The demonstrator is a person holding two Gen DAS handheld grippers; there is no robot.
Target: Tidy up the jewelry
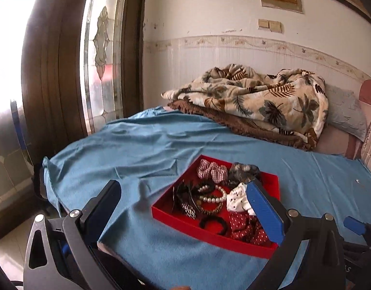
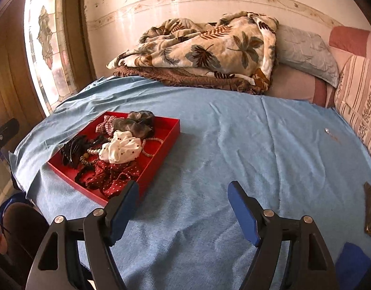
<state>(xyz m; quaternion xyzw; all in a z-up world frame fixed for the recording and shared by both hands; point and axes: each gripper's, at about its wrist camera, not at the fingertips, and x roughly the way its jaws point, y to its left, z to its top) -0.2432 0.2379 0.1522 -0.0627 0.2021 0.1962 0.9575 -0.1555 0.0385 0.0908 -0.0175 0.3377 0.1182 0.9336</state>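
Left hand-held gripper (image 1: 185,200) spread wide, nothing between the fingers, hovering just short of the red tray (image 1: 161,213); blue pad (image 1: 265,210) on its right finger overlapping the tray's near right corner in that view. Right hand-held gripper (image 2: 183,193) also wide open and empty, over bare blue sheet (image 2: 233,145), tray just off to its left.

Tray sitting on the sheet on the bed, crammed with stuff: white dotted scrunchie (image 2: 120,149) on top in the middle, red polka-dot scrunchie (image 2: 112,176) at the near end, grey scrunchie (image 2: 137,123) and a red checked one (image 1: 212,171) at the far end. Pearl bracelet (image 1: 215,197), black hair tie (image 1: 214,224) and dark hair clips (image 1: 185,200) on the left side of the pile.

Further back, leaf-print blanket (image 2: 204,48) bunched against the wall, pale blue pillow (image 2: 306,50) beside it. Small shiny bit (image 2: 326,130) alone on the sheet far right, too tiny to identify.
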